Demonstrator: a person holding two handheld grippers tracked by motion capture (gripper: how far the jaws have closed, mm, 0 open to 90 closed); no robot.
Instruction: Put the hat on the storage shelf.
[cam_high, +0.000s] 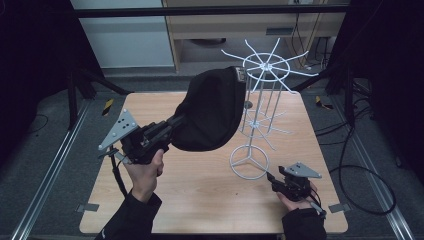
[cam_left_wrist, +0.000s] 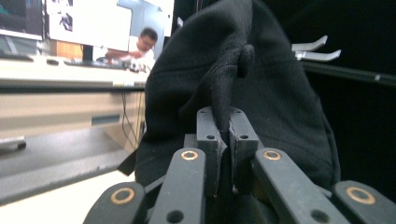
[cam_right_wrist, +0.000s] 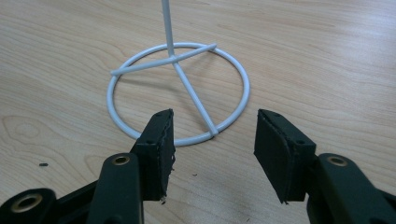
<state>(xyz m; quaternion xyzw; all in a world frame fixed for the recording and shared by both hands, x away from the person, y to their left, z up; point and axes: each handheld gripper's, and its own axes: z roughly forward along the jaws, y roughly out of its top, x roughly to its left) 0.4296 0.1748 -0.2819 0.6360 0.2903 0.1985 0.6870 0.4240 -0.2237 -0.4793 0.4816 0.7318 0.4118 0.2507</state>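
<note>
The black cap (cam_high: 210, 110) is being held up in the air over the wooden table (cam_high: 200, 185), between the person's left hand and the white wire rack (cam_high: 260, 107). It is made of soft cloth and is sagging into a round bag shape, so it is probably light and floppy, and not easy to break. A fold of the cloth is being pinched tight by the left gripper (cam_left_wrist: 225, 140), with the jaws pressed together on it and the rest of the cap bulging up and away past the jaw tips. A thin fold like this can likely be gripped well, but the cap may be swinging and drooping while it is being carried, so a firmer edge might be a better place to be held. The cap's far side is being kept close to the rack's upper arms, though whether it is touching them cannot be told. Down low, the right gripper (cam_right_wrist: 212, 149) is being held with its jaws spread wide and nothing between them, just beside the ring base (cam_right_wrist: 116, 116) of the rack, on the table near the right hand (cam_high: 295, 200).
</note>
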